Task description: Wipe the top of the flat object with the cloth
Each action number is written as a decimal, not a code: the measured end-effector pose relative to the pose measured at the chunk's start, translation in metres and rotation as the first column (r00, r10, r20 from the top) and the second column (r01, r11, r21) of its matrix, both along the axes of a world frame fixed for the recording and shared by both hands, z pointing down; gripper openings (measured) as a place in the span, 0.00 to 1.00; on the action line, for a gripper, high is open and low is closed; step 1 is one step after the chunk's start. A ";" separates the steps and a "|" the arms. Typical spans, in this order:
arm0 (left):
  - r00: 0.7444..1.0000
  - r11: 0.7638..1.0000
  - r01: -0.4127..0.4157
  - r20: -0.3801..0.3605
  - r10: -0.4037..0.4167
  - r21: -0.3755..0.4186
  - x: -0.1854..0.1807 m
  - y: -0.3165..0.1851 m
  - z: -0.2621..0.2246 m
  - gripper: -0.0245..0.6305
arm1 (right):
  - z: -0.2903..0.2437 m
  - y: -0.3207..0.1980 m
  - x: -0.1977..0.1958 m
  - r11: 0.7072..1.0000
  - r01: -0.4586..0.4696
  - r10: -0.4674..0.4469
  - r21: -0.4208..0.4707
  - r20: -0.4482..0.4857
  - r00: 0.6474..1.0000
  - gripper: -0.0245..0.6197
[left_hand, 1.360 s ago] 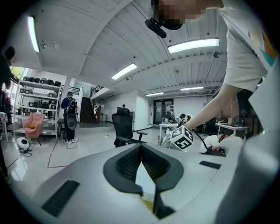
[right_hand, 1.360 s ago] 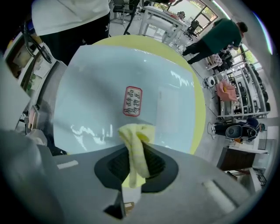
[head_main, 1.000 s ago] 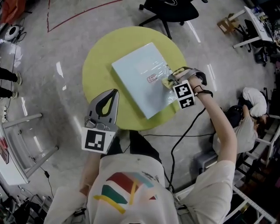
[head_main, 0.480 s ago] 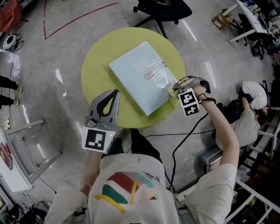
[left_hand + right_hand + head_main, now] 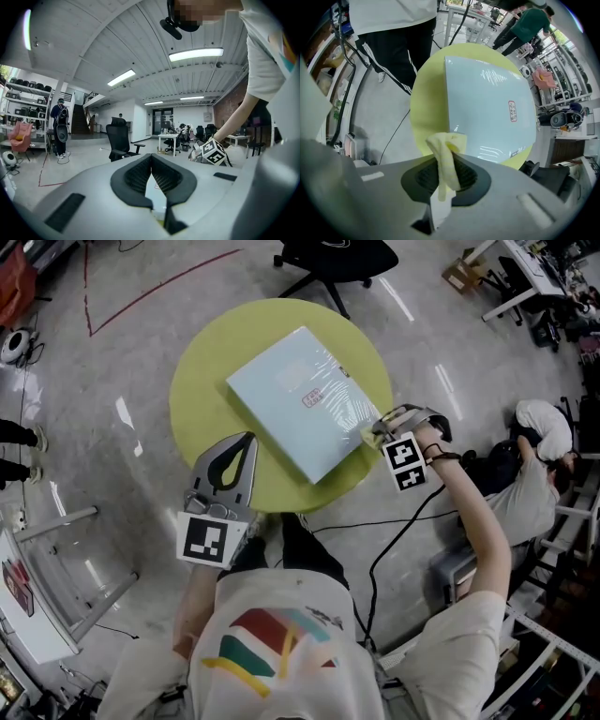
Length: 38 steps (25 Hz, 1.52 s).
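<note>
The right hand-held gripper [image 5: 377,430] is pinching the pale yellow cloth [image 5: 445,159] between its jaws at the right edge of the round table [image 5: 202,381], just beside the right corner of the light blue flat object [image 5: 298,407], which is lying across the table's middle; the left hand-held gripper [image 5: 242,442] is hovering over the near edge, jaws together on nothing.

- A round yellow-green table [image 5: 202,399] is standing on a grey polished floor [image 5: 141,343].
- A black office chair [image 5: 337,261] is standing just beyond the table.
- A red line [image 5: 159,282] is running across the floor at upper left.
- A black cable [image 5: 375,563] is trailing over the floor.
- A person in a white top [image 5: 542,427] is crouching or sitting low, well to the right.
- A cardboard box [image 5: 461,276] is sitting on the floor at upper right.
</note>
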<state>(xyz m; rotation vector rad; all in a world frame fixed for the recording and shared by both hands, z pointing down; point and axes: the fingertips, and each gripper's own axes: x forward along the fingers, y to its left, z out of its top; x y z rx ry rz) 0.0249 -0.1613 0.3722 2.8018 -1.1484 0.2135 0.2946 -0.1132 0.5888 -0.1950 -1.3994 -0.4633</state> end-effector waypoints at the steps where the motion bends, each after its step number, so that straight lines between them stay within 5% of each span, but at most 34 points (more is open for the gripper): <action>1: 1.000 1.000 -0.002 0.000 0.002 0.000 0.000 0.001 0.000 0.06 | 0.001 0.002 0.001 1.000 0.000 0.000 -0.001 -0.003 1.000 0.08; 8: 1.000 1.000 -0.003 0.003 0.003 0.016 -0.001 0.003 -0.007 0.06 | -0.003 0.004 0.005 0.999 -0.039 0.039 0.012 0.005 0.999 0.08; 10: 1.000 1.000 0.006 0.002 -0.006 0.023 -0.003 0.004 -0.010 0.06 | -0.016 -0.006 -0.001 0.990 -0.126 0.121 0.070 0.080 0.989 0.08; 12: 1.000 0.999 0.021 0.000 -0.021 0.037 -0.007 0.003 -0.012 0.06 | -0.039 -0.027 -0.020 0.942 -0.309 0.264 0.133 0.278 0.924 0.08; 14: 0.999 0.998 0.032 -0.001 -0.032 0.054 -0.012 0.001 -0.014 0.06 | -0.074 -0.049 -0.050 0.842 -0.522 0.379 0.133 0.542 0.750 0.08; 16: 0.999 0.997 0.044 -0.006 -0.044 0.069 -0.018 0.000 -0.020 0.06 | -0.117 -0.064 -0.078 0.727 -0.681 0.407 0.083 0.747 0.526 0.08; 21: 0.993 0.989 0.115 -0.050 -0.111 0.096 -0.043 -0.005 -0.036 0.06 | -0.201 -0.077 -0.134 0.453 -0.879 0.296 -0.147 0.955 -0.007 0.08; 23: 0.989 0.985 0.137 -0.070 -0.130 0.104 -0.052 -0.006 -0.042 0.06 | -0.219 -0.081 -0.161 0.413 -0.875 0.229 -0.255 0.958 -0.171 0.08; 25: 0.985 0.979 0.163 -0.083 -0.154 0.118 -0.063 -0.007 -0.044 0.06 | -0.229 -0.087 -0.193 0.432 -0.838 0.179 -0.333 0.943 -0.282 0.08; 28: 0.982 0.977 0.185 -0.067 -0.179 0.110 -0.078 -0.003 -0.038 0.06 | -0.236 -0.096 -0.233 0.437 -0.824 0.098 -0.361 0.930 -0.356 0.08; 33: 0.971 0.970 0.236 -0.039 -0.235 0.051 -0.117 0.010 -0.008 0.06 | -0.201 -0.112 -0.272 0.279 -0.875 0.024 -0.397 0.913 -0.407 0.08; 38: 0.952 0.950 0.305 0.030 -0.304 -0.065 -0.151 0.034 0.044 0.06 | -0.124 -0.132 -0.303 0.162 -0.888 0.085 -0.430 0.903 -0.421 0.08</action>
